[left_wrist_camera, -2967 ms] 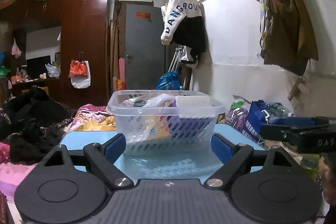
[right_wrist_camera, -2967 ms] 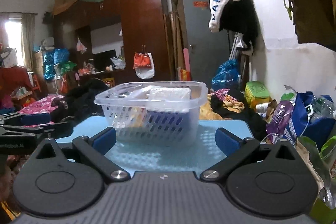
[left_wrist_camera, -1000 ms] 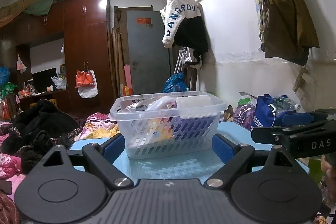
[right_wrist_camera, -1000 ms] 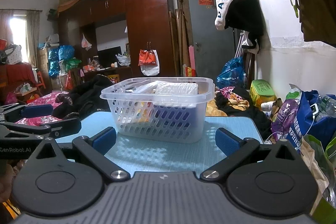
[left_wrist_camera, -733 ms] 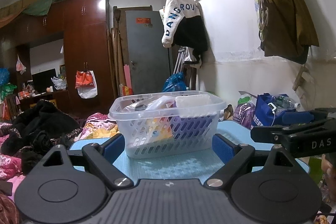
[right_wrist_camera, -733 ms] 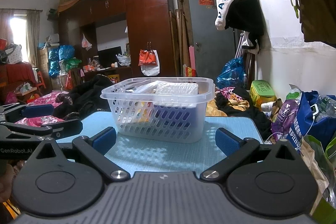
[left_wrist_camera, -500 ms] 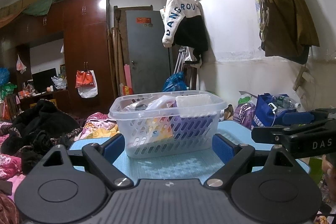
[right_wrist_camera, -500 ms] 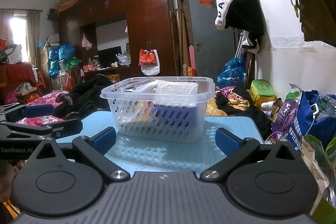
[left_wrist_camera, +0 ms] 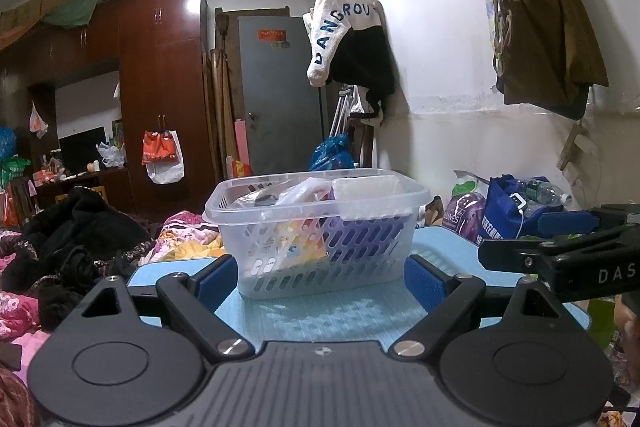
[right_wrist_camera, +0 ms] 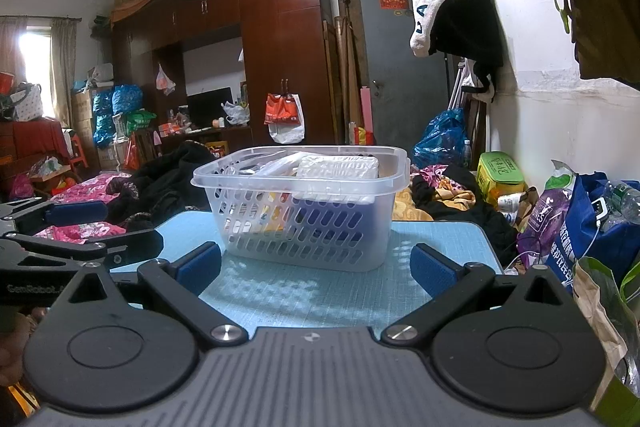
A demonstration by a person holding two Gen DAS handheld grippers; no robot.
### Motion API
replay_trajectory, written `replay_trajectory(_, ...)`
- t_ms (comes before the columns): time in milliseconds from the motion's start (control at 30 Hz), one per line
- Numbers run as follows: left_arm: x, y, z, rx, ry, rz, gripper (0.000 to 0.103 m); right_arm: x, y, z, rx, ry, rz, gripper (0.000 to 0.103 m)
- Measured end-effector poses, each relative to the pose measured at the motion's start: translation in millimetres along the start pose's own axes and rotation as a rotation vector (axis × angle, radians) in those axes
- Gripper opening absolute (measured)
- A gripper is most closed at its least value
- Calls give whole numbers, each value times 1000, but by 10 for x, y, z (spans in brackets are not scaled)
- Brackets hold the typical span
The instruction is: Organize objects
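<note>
Clear perforated plastic basket (left_wrist_camera: 320, 227) full, on light-blue desk (left_wrist_camera: 340, 315). Left tongs (left_wrist_camera: 316, 277) & right tongs (right_wrist_camera: 316, 265) wide, empty. Approach rim level, w/o tipping.

Clear perforated plastic basket (left_wrist_camera: 320, 231), rectangular with a rolled rim, upright on light blue table top (left_wrist_camera: 340, 315), near its far edge. Filled to the rim: white flat-topped packet (right_wrist_camera: 338, 169) lying across the right side, crinkled transparent wrappers (left_wrist_camera: 296, 193) at left, purple and yellow-orange items showing through the slotted walls.
</note>
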State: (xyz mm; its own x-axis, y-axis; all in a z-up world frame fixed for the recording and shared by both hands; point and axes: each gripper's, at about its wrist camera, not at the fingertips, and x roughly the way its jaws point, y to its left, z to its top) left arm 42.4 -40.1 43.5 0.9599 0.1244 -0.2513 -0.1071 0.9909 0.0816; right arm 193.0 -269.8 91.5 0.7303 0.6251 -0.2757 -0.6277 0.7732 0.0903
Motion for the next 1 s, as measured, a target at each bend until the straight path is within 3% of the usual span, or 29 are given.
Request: replay_trajectory(1000, 23, -8, -6, -15, -25, 0, 92, 48, 31, -54, -15, 5, 3, 103)
